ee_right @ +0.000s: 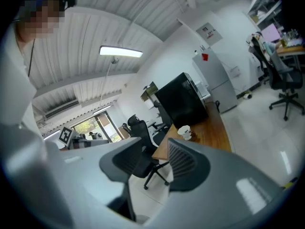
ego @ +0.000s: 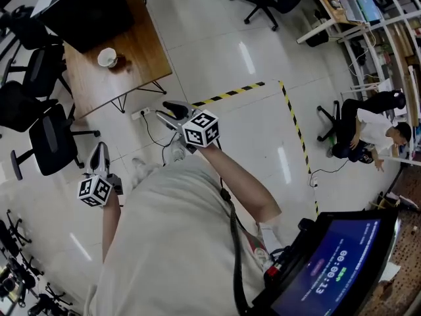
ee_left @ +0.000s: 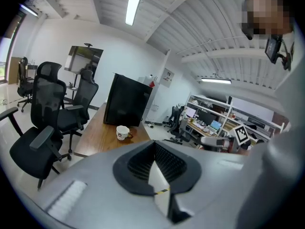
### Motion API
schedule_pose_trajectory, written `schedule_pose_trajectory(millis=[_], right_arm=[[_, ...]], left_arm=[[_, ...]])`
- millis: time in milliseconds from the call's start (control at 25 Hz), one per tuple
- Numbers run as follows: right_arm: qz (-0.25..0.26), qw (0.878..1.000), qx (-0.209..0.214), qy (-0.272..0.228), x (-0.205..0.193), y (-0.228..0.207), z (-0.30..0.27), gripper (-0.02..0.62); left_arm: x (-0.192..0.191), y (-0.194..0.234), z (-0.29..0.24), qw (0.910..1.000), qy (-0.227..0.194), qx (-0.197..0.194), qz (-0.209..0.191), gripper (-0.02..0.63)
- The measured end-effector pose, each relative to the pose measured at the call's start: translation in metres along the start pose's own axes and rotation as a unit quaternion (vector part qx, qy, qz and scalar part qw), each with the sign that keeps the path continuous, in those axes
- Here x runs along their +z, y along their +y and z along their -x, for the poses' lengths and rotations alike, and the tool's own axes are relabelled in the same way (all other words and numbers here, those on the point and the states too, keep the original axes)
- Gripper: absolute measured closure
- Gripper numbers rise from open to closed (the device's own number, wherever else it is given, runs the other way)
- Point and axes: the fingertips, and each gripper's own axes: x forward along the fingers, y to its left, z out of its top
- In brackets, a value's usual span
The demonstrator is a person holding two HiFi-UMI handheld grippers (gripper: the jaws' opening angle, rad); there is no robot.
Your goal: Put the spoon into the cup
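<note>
The white cup [ego: 107, 57] stands on the wooden table [ego: 141, 51], ahead of both grippers and well apart from them. A small brown thing [ego: 122, 63] lies just beside it and may be the spoon, but it is too small to tell, and so is its long axis. The right gripper [ego: 166, 110] is held farther forward and looks the nearer. Its jaws stand wide apart and empty, and in the right gripper view the cup shows just above its right-hand jaw. The left gripper [ego: 99, 151] hangs lower and closer to the body, with its jaw tips together on nothing.
</note>
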Motion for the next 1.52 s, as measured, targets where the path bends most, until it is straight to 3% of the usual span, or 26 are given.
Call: schedule_pose_trajectory(millis=[520, 1000, 1280, 1520], right_arm=[[-0.057, 0.996, -0.052, -0.038, 0.012, 0.011, -0.043, 0.434], [-0.018, 0.996, -0.087, -0.03, 0.019, 0.017, -0.078, 0.451], [-0.029, 0.994, -0.091, -0.043, 0.022, 0.006, -0.083, 0.451], [-0.026, 0.994, -0.099, -0.038, 0.018, -0.003, -0.066, 0.451]], left_arm=[[0.023, 0.059, 0.023, 1.0, -0.004, 0.003, 0.003, 0.629], [0.043, 0.115, 0.028, 0.9994, 0.002, 0.015, 0.032, 0.629], [0.054, 0.128, 0.02, 0.9992, 0.001, 0.021, 0.035, 0.629], [0.045, 0.114, 0.009, 0.9992, 0.015, 0.018, 0.034, 0.629]])
